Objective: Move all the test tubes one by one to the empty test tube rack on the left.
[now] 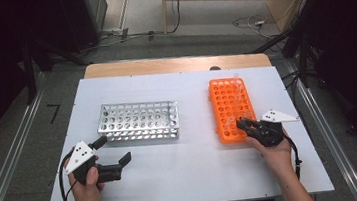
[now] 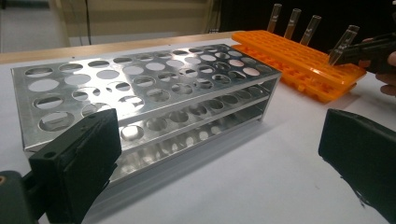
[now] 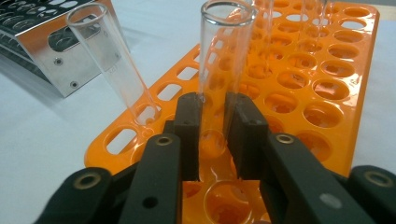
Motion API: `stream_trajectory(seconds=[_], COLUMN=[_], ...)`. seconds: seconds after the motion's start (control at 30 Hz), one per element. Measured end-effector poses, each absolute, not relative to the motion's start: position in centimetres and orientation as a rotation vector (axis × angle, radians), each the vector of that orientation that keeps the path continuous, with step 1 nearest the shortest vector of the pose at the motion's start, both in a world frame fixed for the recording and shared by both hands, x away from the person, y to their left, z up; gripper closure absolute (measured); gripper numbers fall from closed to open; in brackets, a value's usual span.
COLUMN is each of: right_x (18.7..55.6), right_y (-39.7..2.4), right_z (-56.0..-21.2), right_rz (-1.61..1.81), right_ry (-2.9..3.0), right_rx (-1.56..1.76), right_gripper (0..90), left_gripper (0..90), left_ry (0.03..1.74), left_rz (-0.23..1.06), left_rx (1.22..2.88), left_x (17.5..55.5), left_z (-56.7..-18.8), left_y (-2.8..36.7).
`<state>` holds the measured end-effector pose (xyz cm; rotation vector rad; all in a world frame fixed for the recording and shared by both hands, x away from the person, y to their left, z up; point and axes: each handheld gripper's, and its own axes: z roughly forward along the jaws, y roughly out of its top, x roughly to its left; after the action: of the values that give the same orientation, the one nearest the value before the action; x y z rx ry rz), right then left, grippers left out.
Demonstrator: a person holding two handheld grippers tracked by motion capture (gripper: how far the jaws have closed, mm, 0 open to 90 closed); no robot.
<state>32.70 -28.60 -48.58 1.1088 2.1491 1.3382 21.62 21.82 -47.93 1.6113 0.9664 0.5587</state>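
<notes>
At the table's [image 1: 195, 179] nine o'clock sits the metal rack [image 1: 138, 121]; toward three o'clock, the orange rack [image 1: 231, 108]. Left gripper [image 1: 113, 153], at seven o'clock, has jaws spread. Right gripper [image 3: 212, 135] pinches a glass tube [image 3: 219, 65] standing in the orange rack's near edge.

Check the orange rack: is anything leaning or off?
One empty glass tube near the orange rack corner leans in its hole. The right gripper is shut on an upright tube. Nothing looks spilled or broken.
</notes>
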Motion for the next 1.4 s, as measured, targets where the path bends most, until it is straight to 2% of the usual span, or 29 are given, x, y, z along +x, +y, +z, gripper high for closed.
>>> stream_trajectory(seconds=[0.33, 0.9, 1.4], right_x=[32.6, 30.5, 28.3], right_y=[-28.7, -30.5, -28.4], right_z=[-47.8, -42.5, -38.8], right_rz=[1.342, 1.422, 1.486], right_ry=[2.141, 2.036, 2.122], right_rx=[1.117, 1.08, 0.927], right_gripper=[73.8, 73.9, 74.0], left_gripper=[0.0, 0.0, 0.0], left_ry=[0.94, 0.924, 0.871], left_rz=[0.551, 0.555, 0.539], left_rx=[1.632, 1.634, 1.64], left_x=[21.3, 21.0, 20.7], left_z=[-47.8, -47.3, -45.9], left_y=[21.1, 20.7, 19.4])
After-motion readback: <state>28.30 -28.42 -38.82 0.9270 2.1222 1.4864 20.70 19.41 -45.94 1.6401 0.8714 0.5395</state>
